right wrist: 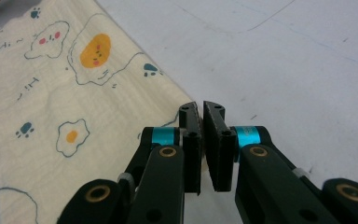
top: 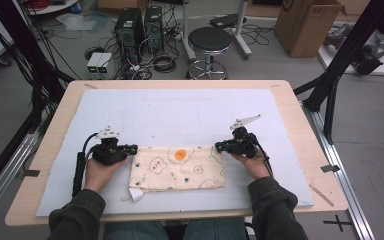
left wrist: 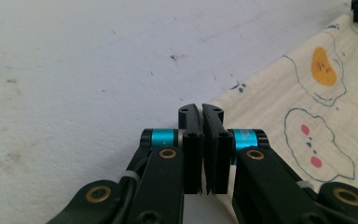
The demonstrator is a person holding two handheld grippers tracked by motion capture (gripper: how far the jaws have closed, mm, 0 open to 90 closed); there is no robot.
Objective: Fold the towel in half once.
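In the high view, the person's dark sleeves come in at the near edge, and each hand holds a claw at one end of a cream printed cloth (top: 177, 168). The cloth lies flat on a white mat (top: 180, 115) that covers the wooden counter (top: 300, 125). Its long axis runs straight from the left claw (top: 133, 148) to the right claw (top: 218, 146), side to side across the counter, and it is folded into a strip with a small white tag at the near left corner. Each claw sits at a far corner of the cloth, tips pointing inward toward the other.

The left gripper view shows the left claw (left wrist: 201, 110) with its jaws drawn together at the cloth's (left wrist: 317, 116) corner; the fabric edge runs into the thin slit between the pads, so it is clamped on that corner. Bare mat spreads to the claw's left, and the egg and cloud print to its right.

The right gripper view shows the right claw (right wrist: 201, 107) likewise closed on the cloth's (right wrist: 74, 107) corner edge, the fabric stretching away to its left, bare mat to its right.

The print's detail, with fried eggs, paw marks and blushing clouds, reads clearly from the two gripper views; the high view gives just an orange spot. The high view alone gives the room beyond the claws: a black stool (top: 209, 42), computer towers (top: 140, 27), tangled cables on the floor and a cardboard box (top: 307, 25).
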